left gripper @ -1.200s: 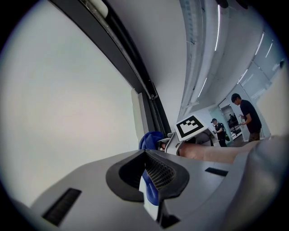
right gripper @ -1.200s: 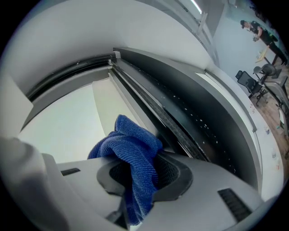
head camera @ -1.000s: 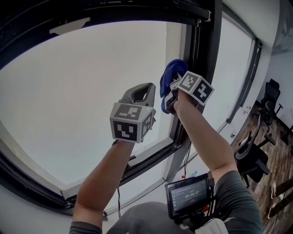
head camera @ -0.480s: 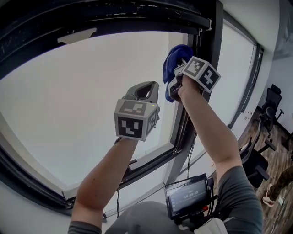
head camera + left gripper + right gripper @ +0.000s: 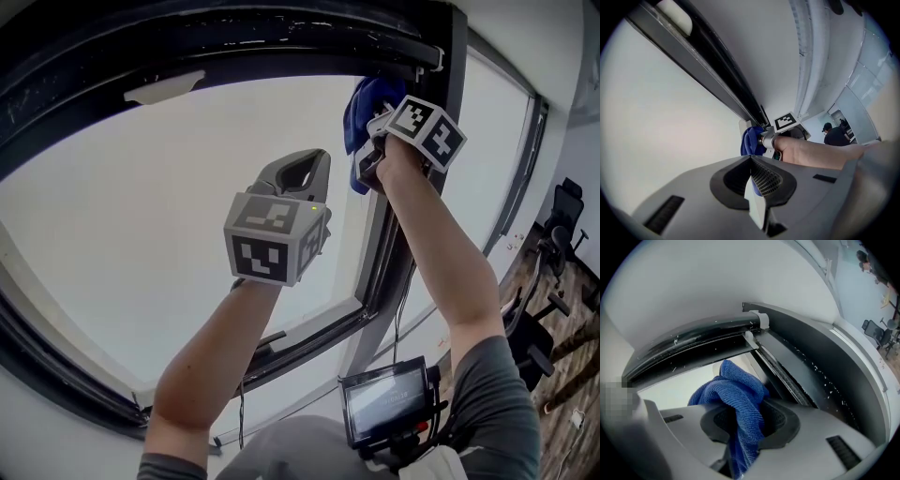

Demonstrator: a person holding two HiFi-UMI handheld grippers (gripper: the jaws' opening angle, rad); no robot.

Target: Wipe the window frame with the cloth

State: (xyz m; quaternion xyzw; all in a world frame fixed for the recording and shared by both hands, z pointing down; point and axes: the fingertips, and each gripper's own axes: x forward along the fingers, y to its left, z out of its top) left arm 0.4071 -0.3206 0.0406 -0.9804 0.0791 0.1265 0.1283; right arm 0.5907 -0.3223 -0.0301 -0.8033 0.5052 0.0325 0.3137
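Wiping the window frame (image 5: 234, 42), by the look of it, and working at its upper right corner, at the joining of the dark top rail and the upright, beside the pale glass (image 5: 141, 216). Reaching up high towards that corner.

Holding the left tongs (image 5: 754, 187) lower and out over the glass, well apart from the frame, jaws pressing together on nothing, taking no part in the wiping.

Raising the right tongs (image 5: 743, 427) right up by the corner, clamping a fold of the blue cloth (image 5: 740, 394) between the jaws and letting the rest bunch out ahead of them. Lying just beside or against the upright, that bunch; not being able to tell from these views about actual contact.

Seeing pale specks (image 5: 825, 380) scattered along the upright and the top rail in the right gripper view, so judging the job as partly done at most, with the corner stretch in hand.

Calling next, probably, for pressing the bunched cloth firmly onto the rail and dragging it along the channel. Turning the wrist at the corner to work the cloth into the angle. Guarding meanwhile against the hard jaw tips scraping the frame, and against the fold slipping out of the clamp under the drag. Needing the left tongs only for steadying, if at all
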